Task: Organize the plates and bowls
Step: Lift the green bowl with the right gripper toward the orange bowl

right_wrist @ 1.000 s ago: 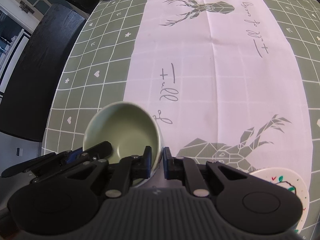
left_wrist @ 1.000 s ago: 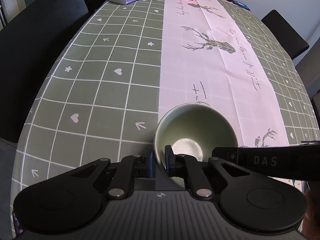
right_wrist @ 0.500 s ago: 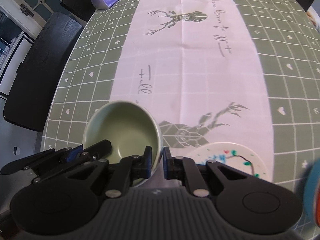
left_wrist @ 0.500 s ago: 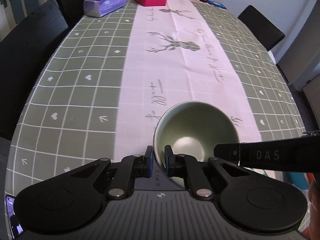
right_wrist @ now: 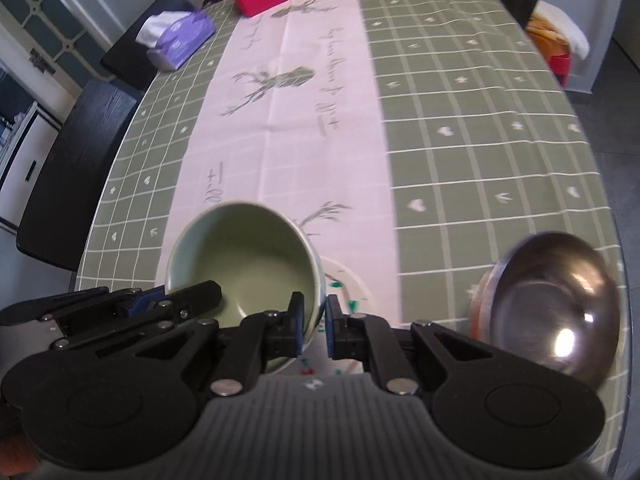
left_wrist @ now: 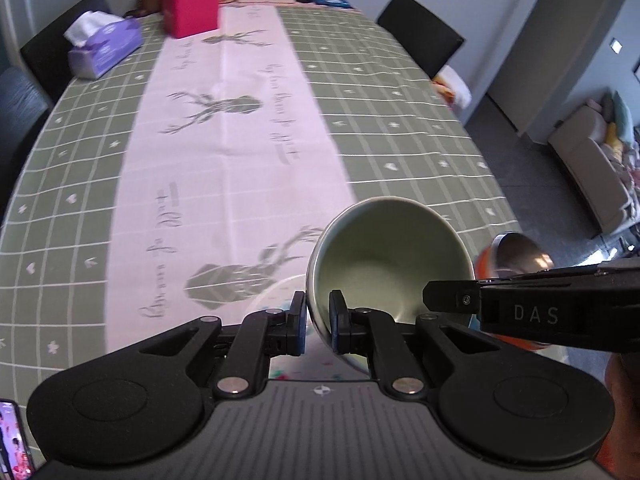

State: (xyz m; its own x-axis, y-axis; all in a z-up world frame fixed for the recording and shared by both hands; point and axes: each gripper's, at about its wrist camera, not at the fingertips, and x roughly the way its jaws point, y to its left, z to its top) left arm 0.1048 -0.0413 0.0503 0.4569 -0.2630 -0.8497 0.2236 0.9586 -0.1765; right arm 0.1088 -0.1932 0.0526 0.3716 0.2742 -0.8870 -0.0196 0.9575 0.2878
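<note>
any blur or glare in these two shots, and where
Left wrist view: the round steel bowl and white patterned plate are smeared by motion, while the pale green ceramic bowl stays fairly sharp; fisheye bends the table edges. Right wrist view: a bright glare spot sits on the steel bowl, and the green bowl's far rim is blurred.

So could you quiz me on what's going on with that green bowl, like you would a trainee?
1. True or false: only one gripper grips the green bowl.
2. What lies right of the bowl in the right wrist view: A) metal bowl, B) mug, C) kettle?
3. The box at the table's far end is what colour?

Key:
1. False: left gripper and right gripper each pinch its rim.
2. A, the metal bowl.
3. Red: the box.
</note>
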